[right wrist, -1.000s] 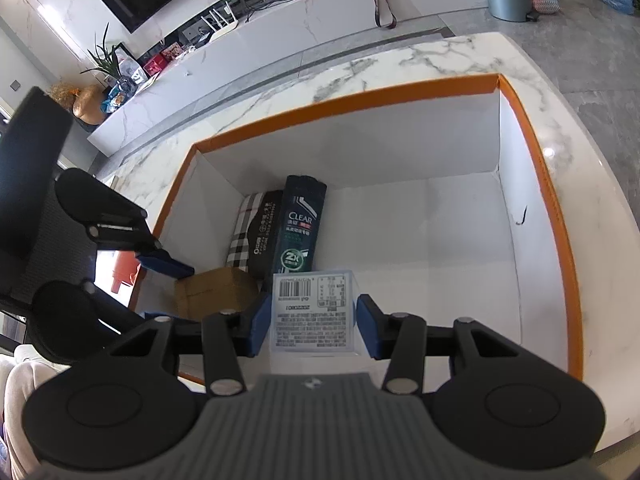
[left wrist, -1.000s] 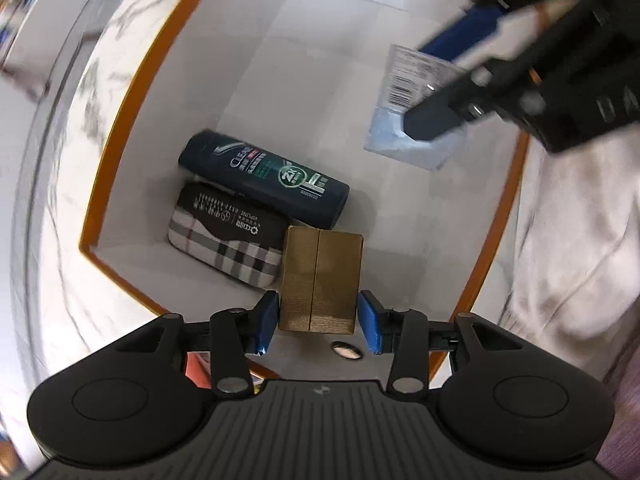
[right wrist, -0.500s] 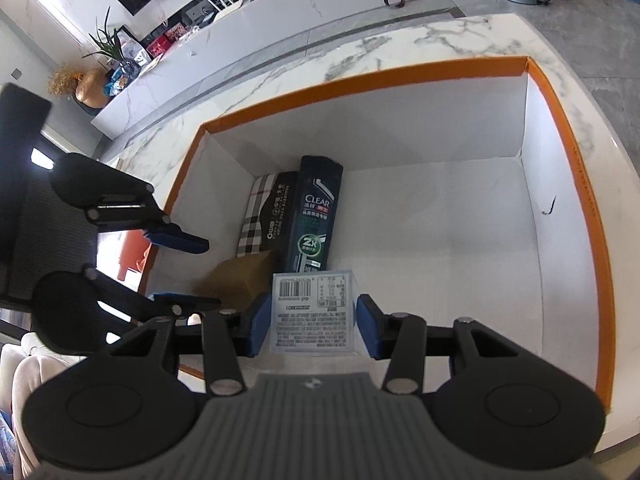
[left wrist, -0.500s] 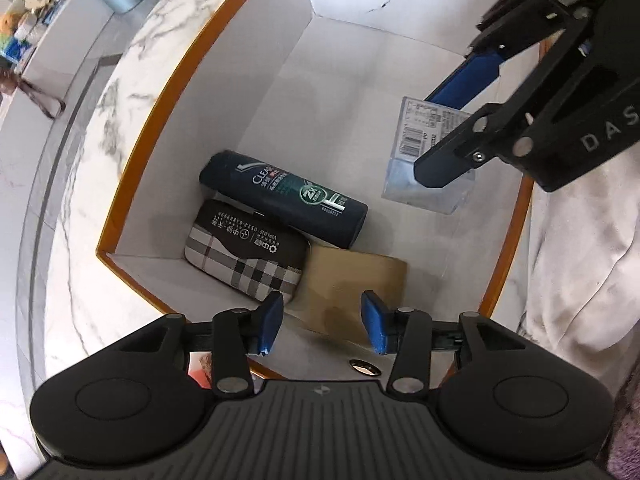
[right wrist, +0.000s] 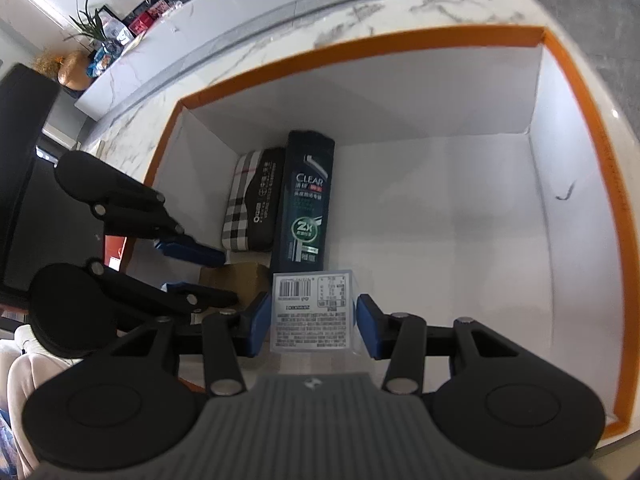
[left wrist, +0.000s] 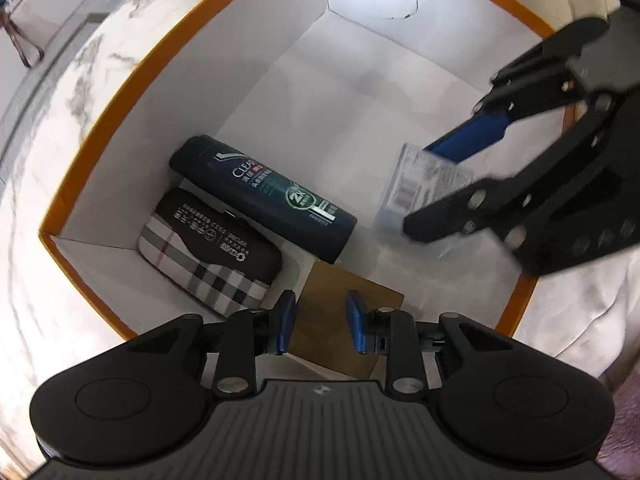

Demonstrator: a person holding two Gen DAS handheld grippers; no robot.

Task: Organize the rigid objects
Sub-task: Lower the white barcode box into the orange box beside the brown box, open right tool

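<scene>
cardboard box [left wrist: 344, 312] lies flat, seen fully only from the left gripper [left wrist: 320, 322].

Rigid things gathered in the orange-rimmed white box [right wrist: 538, 92]

A dark shampoo bottle [right wrist: 306, 206] lies flat along a plaid-and-black pouch [right wrist: 256, 200], both toward the box's left wall. A brown cardboard box [left wrist: 344, 316] lies flat at the bottle's near end. A clear labelled plastic box [right wrist: 312, 312] hangs tilted over the floor of the white box near the front edge.
</scene>
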